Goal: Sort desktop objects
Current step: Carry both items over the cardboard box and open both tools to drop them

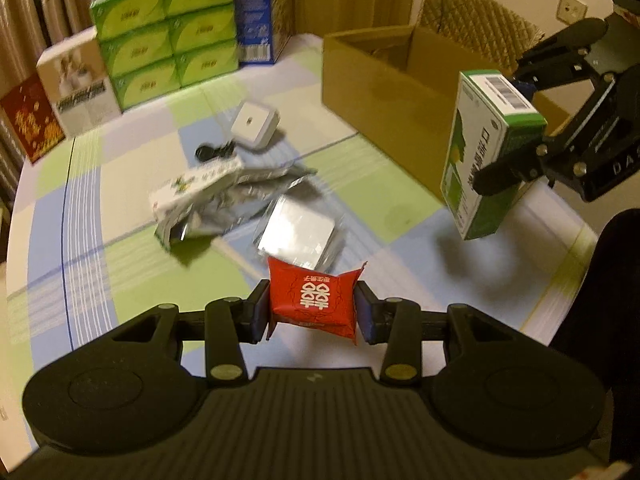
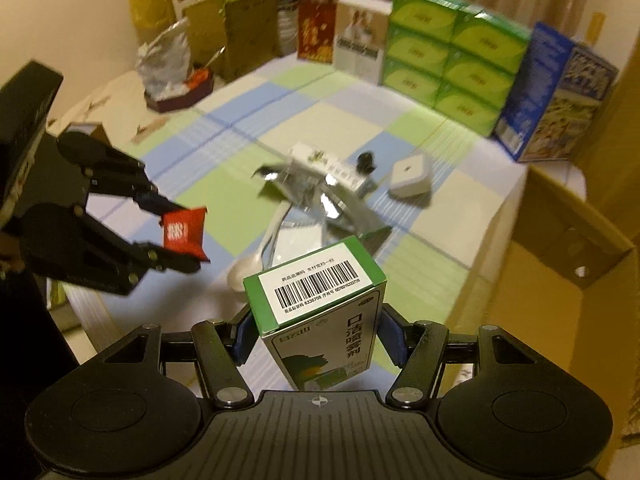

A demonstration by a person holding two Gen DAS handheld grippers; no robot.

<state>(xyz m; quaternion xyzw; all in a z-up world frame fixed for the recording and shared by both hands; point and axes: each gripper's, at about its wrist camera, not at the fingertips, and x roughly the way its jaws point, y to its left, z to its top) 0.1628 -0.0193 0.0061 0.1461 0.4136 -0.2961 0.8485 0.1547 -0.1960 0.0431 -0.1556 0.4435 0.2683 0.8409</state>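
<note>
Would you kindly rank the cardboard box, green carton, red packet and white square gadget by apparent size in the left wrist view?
1. Cardboard box
2. Green carton, nearer the camera
3. Red packet, nearest, so flattered
4. White gadget, farther off, so its rank against the packet is unsure

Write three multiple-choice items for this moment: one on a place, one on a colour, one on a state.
1. Where is the white square device?
A. on the checked cloth
B. in the cardboard box
C. in the left tool

2. What colour is the packet in the left tool?
A. blue
B. red
C. yellow

3. What is the right tool doing?
A. hanging open
B. shut on nothing
C. shut on the green and white box

Answers: 1 A, it lies on the checked cloth apart from the cardboard box; 2 B, its wrapper is red; 3 C, both pads press the carton's sides.
</note>
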